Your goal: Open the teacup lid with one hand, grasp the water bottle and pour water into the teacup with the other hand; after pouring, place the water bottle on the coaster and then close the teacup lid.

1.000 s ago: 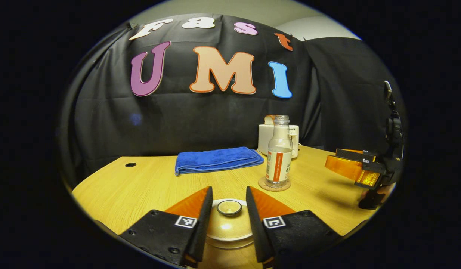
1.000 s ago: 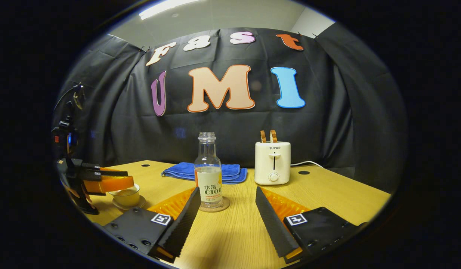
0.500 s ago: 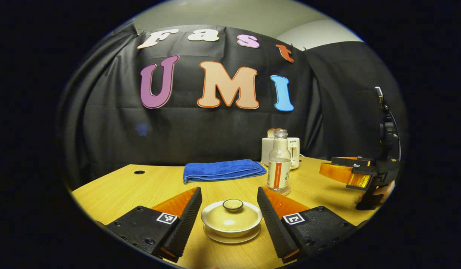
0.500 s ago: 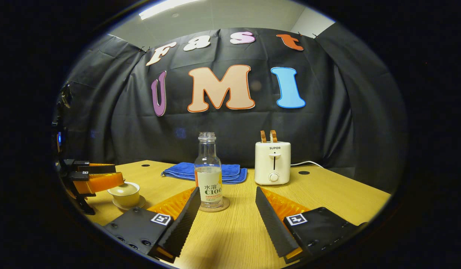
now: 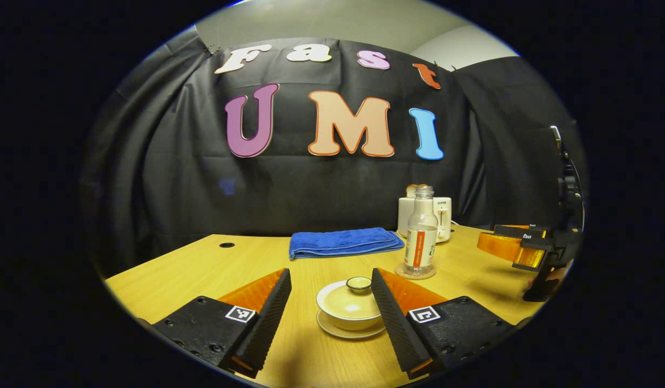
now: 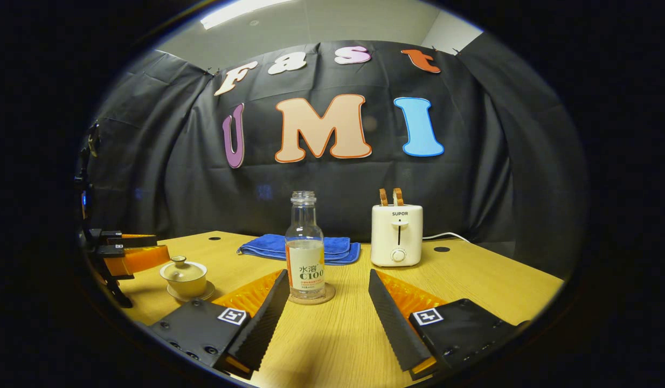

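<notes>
A cream teacup stands on its saucer with the lid on it. My left gripper is open, and the cup sits just beyond its fingertips, nearer the right finger, untouched. The clear water bottle, uncapped and partly filled, stands upright on a round coaster. In the right gripper view the bottle and coaster are just ahead of my open right gripper, close to its left finger. The teacup and the left gripper are at the left there.
A folded blue towel lies at the back of the wooden table. A white toaster with bread in it stands right of the towel, its cord trailing right. The right gripper hovers over the table's right edge.
My left gripper has opened wider and drawn back from the lidded teacup, which stays on its saucer. The right gripper has barely shifted; the bottle stays on the coaster.
</notes>
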